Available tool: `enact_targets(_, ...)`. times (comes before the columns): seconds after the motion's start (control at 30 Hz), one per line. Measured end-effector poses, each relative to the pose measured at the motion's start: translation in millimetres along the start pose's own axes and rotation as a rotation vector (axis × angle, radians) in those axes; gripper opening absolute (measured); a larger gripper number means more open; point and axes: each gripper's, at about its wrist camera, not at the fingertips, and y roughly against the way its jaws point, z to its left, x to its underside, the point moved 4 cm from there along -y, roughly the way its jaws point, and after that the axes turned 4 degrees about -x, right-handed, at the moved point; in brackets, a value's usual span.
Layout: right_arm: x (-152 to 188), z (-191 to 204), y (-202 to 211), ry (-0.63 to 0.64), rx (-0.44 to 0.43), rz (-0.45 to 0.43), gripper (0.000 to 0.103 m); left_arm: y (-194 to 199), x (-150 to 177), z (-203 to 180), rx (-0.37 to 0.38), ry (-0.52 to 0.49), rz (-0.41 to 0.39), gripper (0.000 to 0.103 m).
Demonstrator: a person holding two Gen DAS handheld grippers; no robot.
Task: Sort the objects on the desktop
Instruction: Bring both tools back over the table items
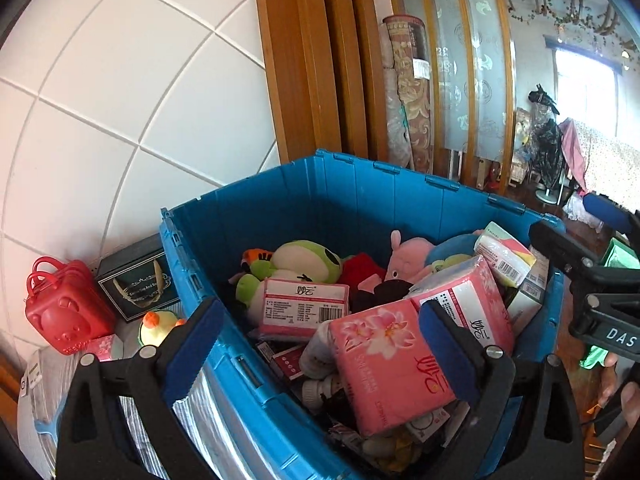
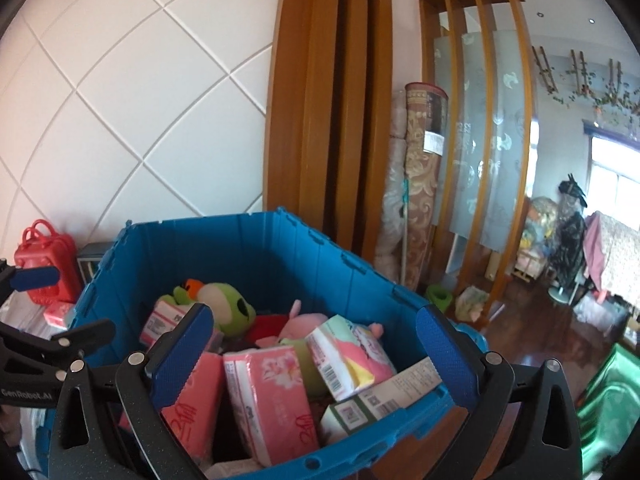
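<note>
Both the left tongs and right tongs hang wide open and empty over the blue crate, probably choosing a pick, with pink tissue packs heaped at six o'clock and plush toys toward twelve.

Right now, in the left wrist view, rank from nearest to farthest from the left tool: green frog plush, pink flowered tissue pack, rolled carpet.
1. pink flowered tissue pack, in the blue crate, between the open left tool's fingers.
2. green frog plush, deeper in the crate.
3. rolled carpet, standing behind the crate.
</note>
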Motion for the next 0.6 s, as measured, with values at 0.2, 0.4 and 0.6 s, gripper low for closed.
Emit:
enact_targets(0.2,-1,13,14,-0.010,-0.003,0.012,0.103,19,7,16,-0.021,0.007,-0.040,0.099)
enact_targets(0.4,0,53,34,0.003,-0.065,0.015,0.103,37,25,51,-0.063,0.055,-0.041,0.099)
enact_targets(0.6,2,107,38,-0.010,-0.164,0.029,0.103,54,61,112,-0.173,0.126,-0.006,0.099)
